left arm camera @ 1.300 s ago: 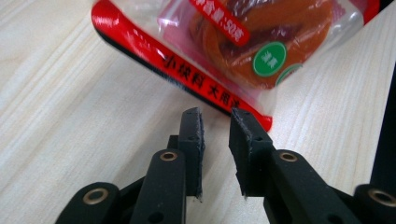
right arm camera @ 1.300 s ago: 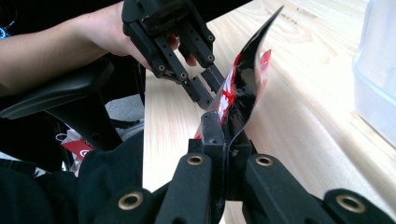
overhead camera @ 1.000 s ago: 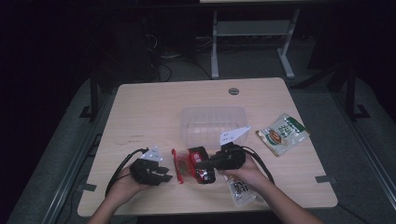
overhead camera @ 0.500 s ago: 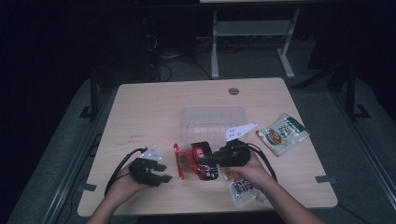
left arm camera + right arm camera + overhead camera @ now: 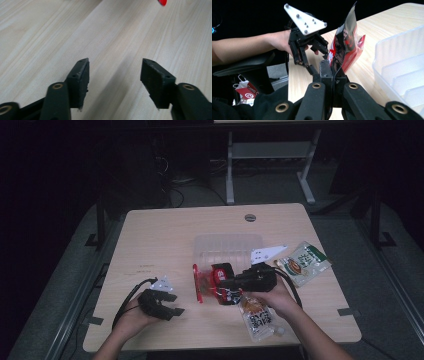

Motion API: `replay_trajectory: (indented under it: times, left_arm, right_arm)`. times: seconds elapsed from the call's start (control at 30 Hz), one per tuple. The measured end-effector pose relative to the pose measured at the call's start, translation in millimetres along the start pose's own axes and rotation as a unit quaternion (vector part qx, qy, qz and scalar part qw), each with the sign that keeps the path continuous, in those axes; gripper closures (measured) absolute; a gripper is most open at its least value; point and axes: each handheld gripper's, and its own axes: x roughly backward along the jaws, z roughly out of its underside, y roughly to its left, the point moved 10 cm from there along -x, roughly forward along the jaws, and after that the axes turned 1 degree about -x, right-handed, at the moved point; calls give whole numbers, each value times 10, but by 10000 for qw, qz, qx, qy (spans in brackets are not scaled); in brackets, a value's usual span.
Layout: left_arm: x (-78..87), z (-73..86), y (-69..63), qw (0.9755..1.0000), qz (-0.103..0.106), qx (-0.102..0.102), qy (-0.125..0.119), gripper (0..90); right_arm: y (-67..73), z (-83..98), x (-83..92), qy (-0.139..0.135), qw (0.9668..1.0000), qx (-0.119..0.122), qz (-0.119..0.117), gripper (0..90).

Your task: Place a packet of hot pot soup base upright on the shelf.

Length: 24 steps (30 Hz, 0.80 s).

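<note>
Glossy red-and-black snack packet [image 5: 344,45], upright, crinkled

Table [image 5: 165,235]: tray [image 5: 227,247] at centre. Snack packet [image 5: 215,282] just before tray, between grippers, clamped in right gripper [image 5: 225,284]. Left gripper [image 5: 172,307] well left of packet, near front edge, jaws over bare table. Second packet [image 5: 305,262] right of tray. Third packet [image 5: 257,317] under right hand [image 5: 272,295], front right.

A dim lab or recording room: a lone wooden desk [image 5: 165,235] on grey carpet; cables [image 5: 180,185] and metal frames [image 5: 270,155] behind.
</note>
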Motion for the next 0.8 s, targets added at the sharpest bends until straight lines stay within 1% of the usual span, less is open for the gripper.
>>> replay_trajectory:
  times: [0.1,0.23,0.33,0.37,0.43,0.5,0.6,0.67,0.73,0.77,0.8]
  left_arm:
    - [-3,-3,5,10000,-21,-37,-16,359]
    - [-5,-4,5,10000,-26,-47,-35,354]
    - [-11,-5,0,10000,-14,-31,-47,352]
    - [-8,4,10,10000,-23,-83,3,352]
    - [-10,3,8,10000,-13,-88,-3,349]
    - [-11,5,8,10000,-8,-95,6,349]
    - [-10,3,4,10000,-7,-84,-26,349]
    - [-9,4,6,10000,-16,-60,-24,349]
    - [-7,4,11,10000,-30,-75,-24,349]
    - [-9,6,3,10000,-14,-34,-25,349]
    - [-12,8,1,10000,-9,-35,-24,348]
  right_arm:
    - [-25,-40,16,-8,10000,32,54,900]
    - [-62,-79,32,14,9999,62,136,900]
    - [-126,-139,53,9,9997,77,228,900]
    - [-143,-159,57,-7,9997,68,246,900]
    - [-160,-178,63,-18,9996,78,256,900]
    - [-198,-216,79,-52,9995,75,314,900]
    - [-274,-285,125,-83,9991,56,412,900]
    - [-294,-304,137,-85,9990,61,440,900]
    - [-352,-376,167,-185,9986,59,494,900]
    - [-352,-376,167,-185,9986,59,494,900]
    - [-402,-427,178,-247,9980,68,570,900]
